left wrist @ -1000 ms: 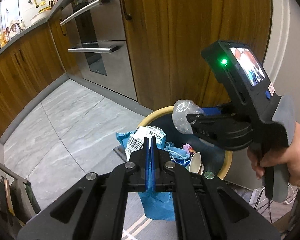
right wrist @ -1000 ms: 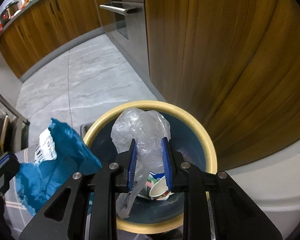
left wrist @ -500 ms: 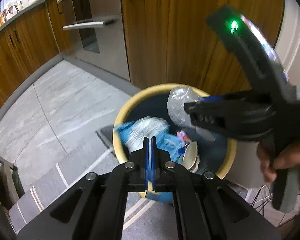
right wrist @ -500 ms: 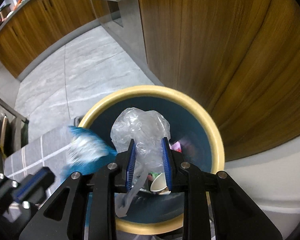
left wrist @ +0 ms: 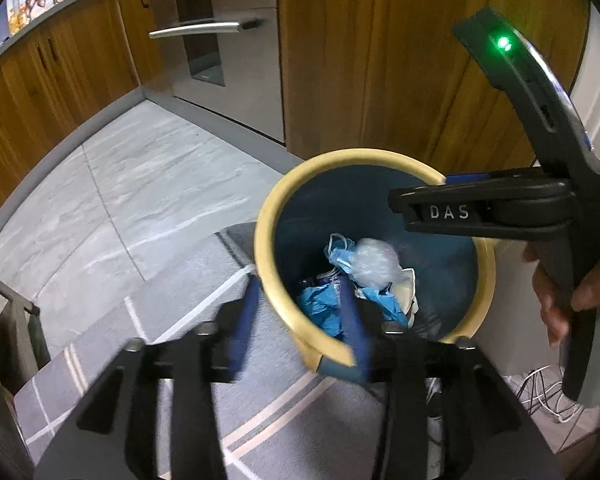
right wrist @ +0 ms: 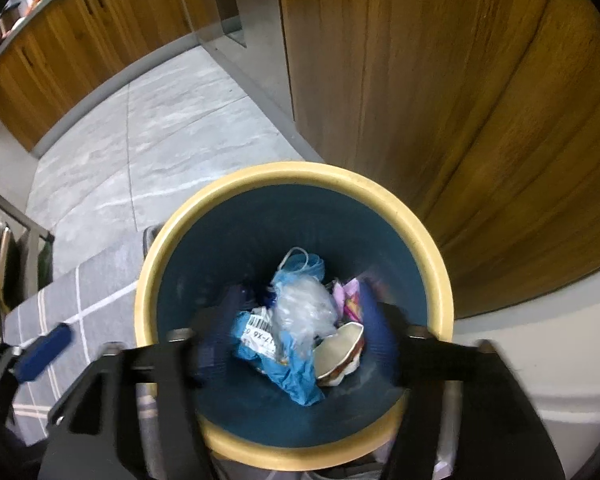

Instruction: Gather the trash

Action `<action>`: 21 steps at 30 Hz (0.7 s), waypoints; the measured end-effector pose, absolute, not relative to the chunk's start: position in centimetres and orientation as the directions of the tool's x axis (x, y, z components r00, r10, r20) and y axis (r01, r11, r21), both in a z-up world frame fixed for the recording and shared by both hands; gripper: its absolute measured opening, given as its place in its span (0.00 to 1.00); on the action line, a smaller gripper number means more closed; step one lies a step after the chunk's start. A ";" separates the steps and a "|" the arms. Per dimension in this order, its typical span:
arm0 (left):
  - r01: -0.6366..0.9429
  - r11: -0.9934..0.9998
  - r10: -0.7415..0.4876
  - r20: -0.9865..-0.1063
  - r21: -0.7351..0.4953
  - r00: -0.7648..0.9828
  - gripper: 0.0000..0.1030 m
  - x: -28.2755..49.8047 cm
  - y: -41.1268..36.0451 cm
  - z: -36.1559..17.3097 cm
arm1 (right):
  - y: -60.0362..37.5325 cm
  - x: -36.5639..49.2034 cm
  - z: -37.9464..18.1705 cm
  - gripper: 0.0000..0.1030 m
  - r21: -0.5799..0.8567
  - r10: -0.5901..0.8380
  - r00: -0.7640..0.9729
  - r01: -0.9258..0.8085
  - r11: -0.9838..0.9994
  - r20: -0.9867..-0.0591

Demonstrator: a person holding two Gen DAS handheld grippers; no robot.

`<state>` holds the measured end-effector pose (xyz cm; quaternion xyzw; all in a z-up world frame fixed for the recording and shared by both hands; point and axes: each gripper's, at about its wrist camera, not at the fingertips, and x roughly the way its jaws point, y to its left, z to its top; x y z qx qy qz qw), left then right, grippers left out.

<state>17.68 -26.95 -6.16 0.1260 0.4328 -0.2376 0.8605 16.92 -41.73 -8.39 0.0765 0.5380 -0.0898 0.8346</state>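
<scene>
A: How far had the collecting got?

B: Inside the yellow-rimmed bin (right wrist: pixel 430 264), the blue bag (right wrist: pixel 296 372) and clear plastic wad (right wrist: pixel 306 308) were seen dropped. Both the left hand-held gripper (left wrist: pixel 300 320) and right hand-held gripper (right wrist: pixel 296 332) had just been opened, nothing gripped. Further trash was not visible.

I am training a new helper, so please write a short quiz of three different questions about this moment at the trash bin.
1. True or false: the clear plastic bag lies inside the bin.
2. Which item lies in the bin beside the blue bag? A) a crushed paper cup B) a glass bottle C) a banana peel
3. Fill in: the right claw above the bin is ____ and holds nothing.

Key: 1 true; 2 A; 3 open. The left claw is open too; both claws have just been opening, with nothing gripped between their fingers.
</scene>
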 end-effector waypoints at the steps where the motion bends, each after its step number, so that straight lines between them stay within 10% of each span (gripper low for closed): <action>1: 0.506 0.863 -0.292 -0.794 0.022 0.533 0.69 17.3 -26.4 -5.7 | -41.7 16.8 -8.2 0.87 0.030 -0.070 0.409 0.232 0.972 -0.910; 5: 0.458 0.889 -0.297 -0.748 0.010 0.594 0.94 15.8 -23.4 -3.6 | -41.0 15.7 -7.0 0.92 0.062 -0.039 0.421 0.224 0.973 -0.906; 21: 0.422 0.900 -0.383 -0.657 -0.108 0.650 0.94 8.5 -14.6 2.0 | -33.3 3.7 1.4 0.95 -0.010 -0.058 0.581 0.085 0.996 -0.812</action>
